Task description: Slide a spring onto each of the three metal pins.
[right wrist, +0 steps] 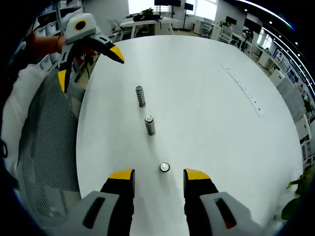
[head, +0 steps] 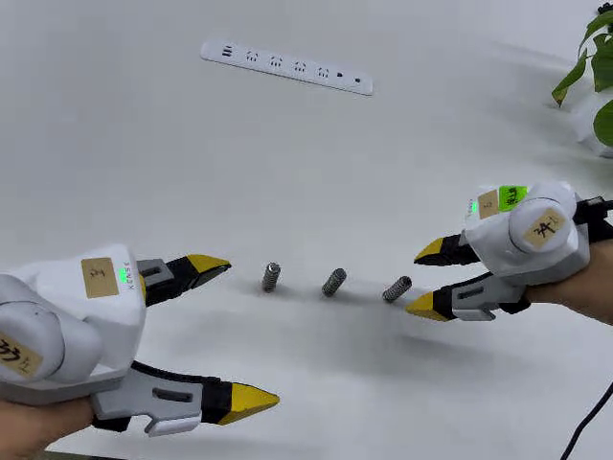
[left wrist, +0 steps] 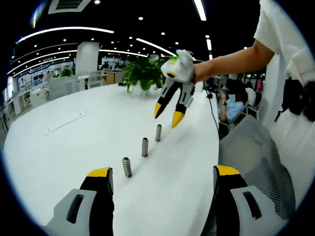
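Where the pins (head: 333, 281) stand, the table edge (right wrist: 84, 123) runs near.

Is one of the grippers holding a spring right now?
No, the left gripper and the right gripper are both open and empty; the three springs stand on the table.
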`<action>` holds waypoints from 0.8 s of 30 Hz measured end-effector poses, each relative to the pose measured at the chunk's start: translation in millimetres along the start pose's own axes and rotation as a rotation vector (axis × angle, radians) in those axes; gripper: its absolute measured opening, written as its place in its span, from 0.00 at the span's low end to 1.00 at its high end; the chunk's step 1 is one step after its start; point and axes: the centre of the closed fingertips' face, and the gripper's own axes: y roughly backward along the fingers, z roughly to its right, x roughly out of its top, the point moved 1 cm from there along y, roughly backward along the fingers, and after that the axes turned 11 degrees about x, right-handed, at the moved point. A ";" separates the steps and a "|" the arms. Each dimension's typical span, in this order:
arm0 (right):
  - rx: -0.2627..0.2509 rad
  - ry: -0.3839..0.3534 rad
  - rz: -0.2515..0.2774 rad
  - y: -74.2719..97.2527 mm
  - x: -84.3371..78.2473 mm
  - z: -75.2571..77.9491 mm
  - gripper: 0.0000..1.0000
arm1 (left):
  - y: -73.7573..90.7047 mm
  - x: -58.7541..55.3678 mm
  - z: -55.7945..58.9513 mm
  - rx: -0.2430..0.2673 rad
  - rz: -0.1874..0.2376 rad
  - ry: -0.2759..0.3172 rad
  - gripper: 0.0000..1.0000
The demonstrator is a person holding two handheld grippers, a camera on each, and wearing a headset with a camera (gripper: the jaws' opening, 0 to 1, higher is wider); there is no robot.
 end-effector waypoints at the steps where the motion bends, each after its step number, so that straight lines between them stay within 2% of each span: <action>1: -0.021 -0.032 0.044 3.5 -0.8 -0.9 0.42 | 1.5 -1.4 -2.0 0.001 -0.004 0.001 0.85; 3: -0.045 -0.096 0.123 8.3 -3.6 -4.8 0.45 | 3.3 -2.7 -4.7 0.008 -0.011 -0.013 0.86; 6: -0.086 -0.163 0.211 14.7 -11.0 -8.4 0.51 | 5.7 -3.0 -8.8 0.013 -0.009 -0.013 0.89; 11: -0.138 -0.247 0.326 20.8 -26.5 -18.6 0.66 | 6.8 -8.4 -17.0 0.032 -0.017 -0.009 0.93; 14: -0.175 -0.285 0.383 24.7 -30.6 -26.0 0.72 | 6.8 -11.9 -20.3 0.037 -0.023 -0.008 0.96; 17: -0.187 -0.299 0.414 25.5 -39.1 -31.5 0.78 | 7.0 -15.4 -21.2 0.035 -0.031 -0.010 0.98; 19: -0.194 -0.299 0.438 28.1 -38.5 -38.8 0.81 | 7.2 -16.7 -21.6 0.037 -0.032 -0.009 1.00; 24: -0.220 -0.314 0.486 32.8 -41.5 -44.7 0.85 | 7.7 -20.7 -20.6 0.035 -0.047 0.002 1.00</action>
